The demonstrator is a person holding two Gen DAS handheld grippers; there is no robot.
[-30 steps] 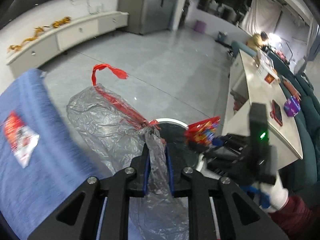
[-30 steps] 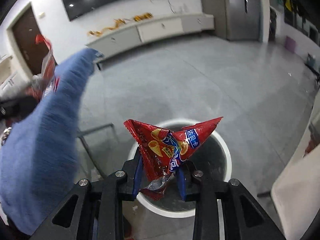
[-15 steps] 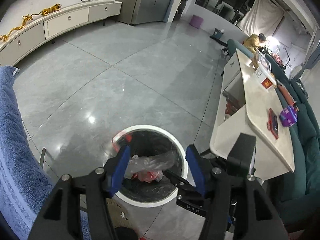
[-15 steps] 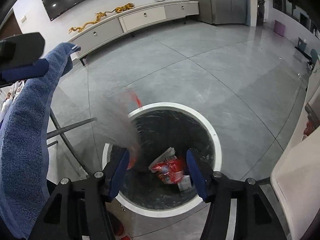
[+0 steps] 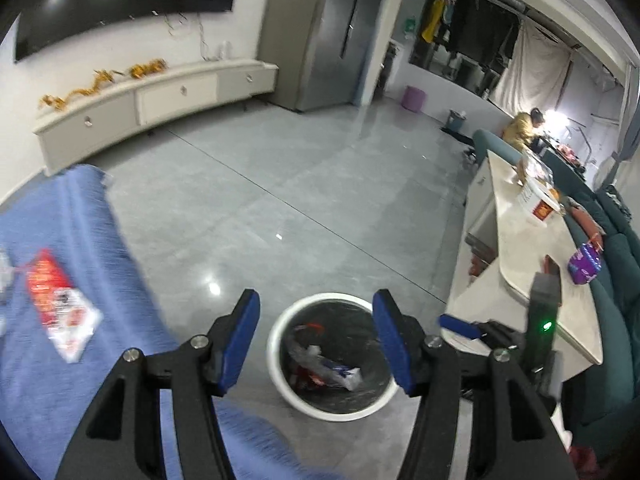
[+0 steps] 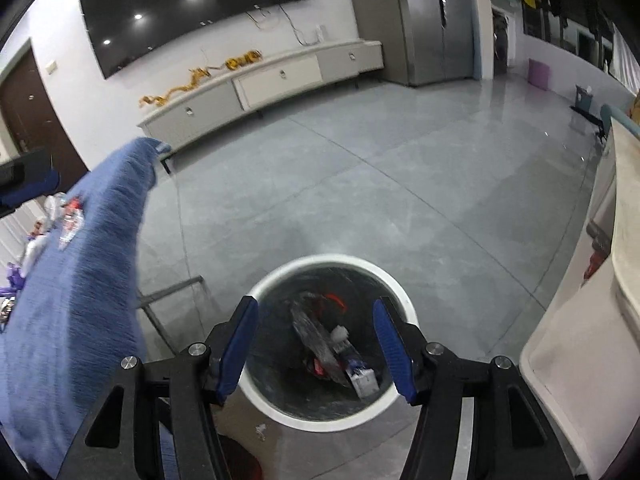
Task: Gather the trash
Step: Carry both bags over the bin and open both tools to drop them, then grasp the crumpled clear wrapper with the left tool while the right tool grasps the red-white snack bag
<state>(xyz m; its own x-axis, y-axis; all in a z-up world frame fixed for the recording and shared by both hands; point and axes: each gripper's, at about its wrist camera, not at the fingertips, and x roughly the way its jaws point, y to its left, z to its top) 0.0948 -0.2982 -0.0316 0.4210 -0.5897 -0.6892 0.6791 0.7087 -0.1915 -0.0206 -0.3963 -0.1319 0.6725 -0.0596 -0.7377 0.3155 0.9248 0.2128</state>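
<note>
Lying at the far left on the blue cloth [image 5: 60, 368], a red-and-clear wrapper [image 5: 60, 320] rests flat, its long axis running from upper left to lower right in the left wrist view. The left gripper [image 5: 316, 344] is released, jaws spread wide and empty, positioned above the white-rimmed bin [image 5: 280, 376]. Inside the bin, a crumpled grey plastic bag [image 5: 316, 360] and a red snack packet [image 5: 314, 378] lie on the bottom. In the right wrist view, the right gripper [image 6: 316, 350] is likewise released and empty, directly over the same bin [image 6: 400, 292]. The grey bag [image 6: 316, 340] extends lengthwise from upper left to lower right, ending beside a white-and-blue scrap [image 6: 362, 380]. A pale counter [image 6: 576, 360] stands at the far right.
</note>
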